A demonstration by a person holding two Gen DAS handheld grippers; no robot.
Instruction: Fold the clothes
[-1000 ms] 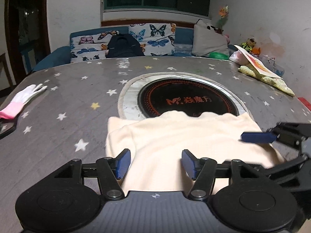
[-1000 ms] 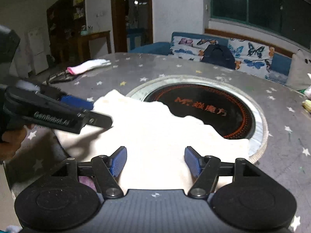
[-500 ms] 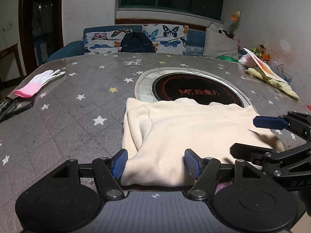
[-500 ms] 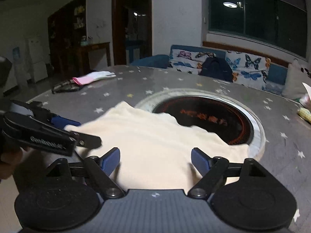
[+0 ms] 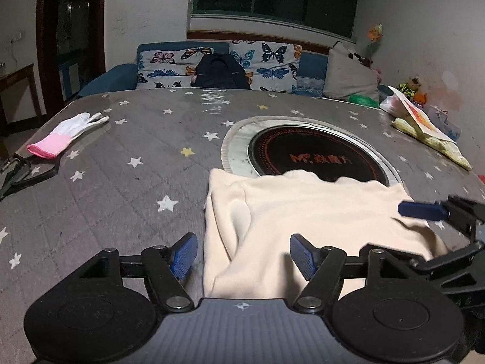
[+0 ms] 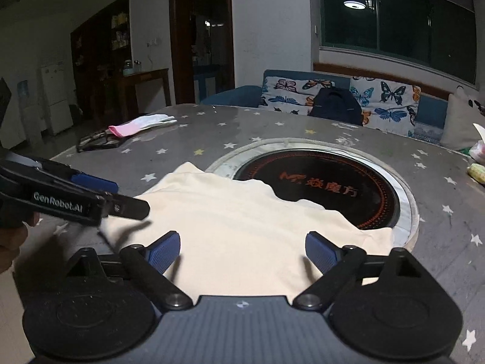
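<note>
A cream garment [image 5: 306,212] lies folded on the grey star-patterned table [image 5: 121,163], its far edge over the round black cooktop [image 5: 315,157]. My left gripper [image 5: 242,256] is open and empty, just above the garment's near left corner. My right gripper [image 6: 242,250] is open and empty over the garment [image 6: 242,221] near its front edge. The right gripper shows at the right of the left wrist view [image 5: 424,212]. The left gripper shows at the left of the right wrist view [image 6: 91,194].
A white and pink glove [image 5: 65,133] and a dark tool [image 5: 18,173] lie at the table's left. A yellow cloth with a paper [image 5: 430,136] lies at the far right. A butterfly-print sofa with a black backpack [image 5: 221,71] stands behind the table.
Both grippers stayed open and shifted slightly over the garment. The left gripper moved left toward the garment's left edge. The garment lies much the same.
</note>
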